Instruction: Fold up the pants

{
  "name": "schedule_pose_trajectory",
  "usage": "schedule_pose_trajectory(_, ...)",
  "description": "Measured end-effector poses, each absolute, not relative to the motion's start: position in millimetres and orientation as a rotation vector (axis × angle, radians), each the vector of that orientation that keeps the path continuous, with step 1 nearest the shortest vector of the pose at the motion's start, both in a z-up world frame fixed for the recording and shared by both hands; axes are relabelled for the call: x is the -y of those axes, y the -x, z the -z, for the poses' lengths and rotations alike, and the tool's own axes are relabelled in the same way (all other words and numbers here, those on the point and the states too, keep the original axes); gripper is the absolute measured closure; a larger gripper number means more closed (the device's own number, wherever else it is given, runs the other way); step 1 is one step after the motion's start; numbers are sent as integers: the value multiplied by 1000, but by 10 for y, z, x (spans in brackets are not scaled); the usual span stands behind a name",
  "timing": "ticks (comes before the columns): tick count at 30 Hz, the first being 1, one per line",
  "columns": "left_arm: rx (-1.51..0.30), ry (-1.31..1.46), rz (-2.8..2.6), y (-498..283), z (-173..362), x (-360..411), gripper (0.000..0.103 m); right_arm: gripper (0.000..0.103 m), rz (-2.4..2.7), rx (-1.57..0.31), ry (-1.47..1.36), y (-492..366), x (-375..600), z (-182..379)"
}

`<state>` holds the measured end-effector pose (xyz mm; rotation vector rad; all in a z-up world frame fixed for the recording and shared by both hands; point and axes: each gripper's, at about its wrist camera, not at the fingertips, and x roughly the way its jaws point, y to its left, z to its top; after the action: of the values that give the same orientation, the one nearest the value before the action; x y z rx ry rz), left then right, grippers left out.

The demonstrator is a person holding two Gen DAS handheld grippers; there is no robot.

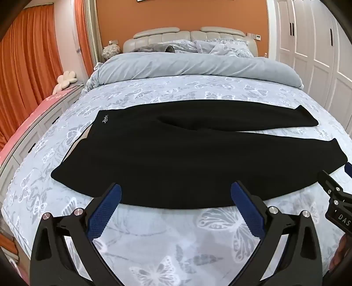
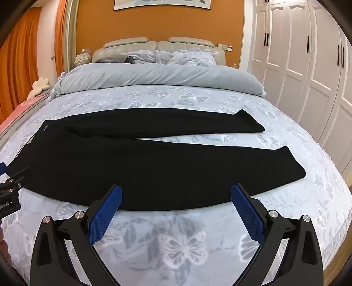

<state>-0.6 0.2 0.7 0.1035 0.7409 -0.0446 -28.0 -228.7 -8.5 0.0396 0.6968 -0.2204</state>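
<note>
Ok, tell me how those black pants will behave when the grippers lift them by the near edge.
The black pants lie flat and follow the bedspread, so they will probably hang limp and sag between the left gripper and the right gripper. The knit looks thick, so probably not slippery. The separate legs may swing apart.

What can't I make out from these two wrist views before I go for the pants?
- Small logo near the waistband of the black pants: too small to read in either view.
- Right gripper in the left wrist view: cut off by the right edge.
- Left gripper in the right wrist view: cut off by the left edge.
- Framed picture above the headboard: cropped by the top edge.
- Underside of the pants: hidden against the bedspread.
</note>
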Motion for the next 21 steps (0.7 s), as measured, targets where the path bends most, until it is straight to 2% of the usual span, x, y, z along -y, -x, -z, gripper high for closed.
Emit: schedule_pose_trajectory(21,-734,-107,46,-2,29,21,5,5,228,-691,-110,248,2365,98)
